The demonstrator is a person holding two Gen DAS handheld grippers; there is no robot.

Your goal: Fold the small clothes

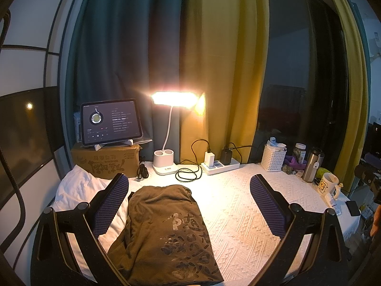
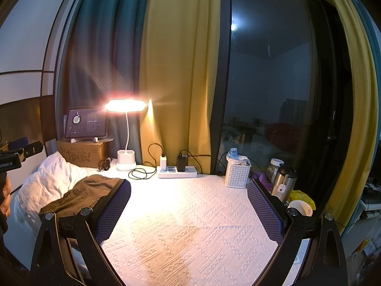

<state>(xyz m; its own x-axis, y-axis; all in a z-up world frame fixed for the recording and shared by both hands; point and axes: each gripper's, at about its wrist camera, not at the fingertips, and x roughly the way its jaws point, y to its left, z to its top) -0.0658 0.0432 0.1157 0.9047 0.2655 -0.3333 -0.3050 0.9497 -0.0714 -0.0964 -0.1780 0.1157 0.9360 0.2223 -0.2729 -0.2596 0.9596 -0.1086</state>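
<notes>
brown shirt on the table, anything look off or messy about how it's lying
The brown shirt lies rumpled, its left part draped over the crumpled white bedding instead of flat on the white textured cloth. Nothing looks spilled or damaged.

Left gripper [image 1: 189, 202] with purple-padded black fingers spread wide, nothing between them. Below it, folded olive-brown printed garment [image 1: 166, 233] lies on white textured tablecloth [image 1: 240, 209], partly over crumpled white fabric [image 1: 78, 188]. Behind: lit white gooseneck desk lamp [image 1: 175, 99], tablet [image 1: 110, 122] propped on cardboard box [image 1: 106, 160].

Left gripper [image 1: 189, 205] hovered above the brown garment [image 1: 166, 233], fingers spread wide, gripping nothing. Right gripper [image 2: 189, 208], equally spread, hung to the garment's right.
</notes>
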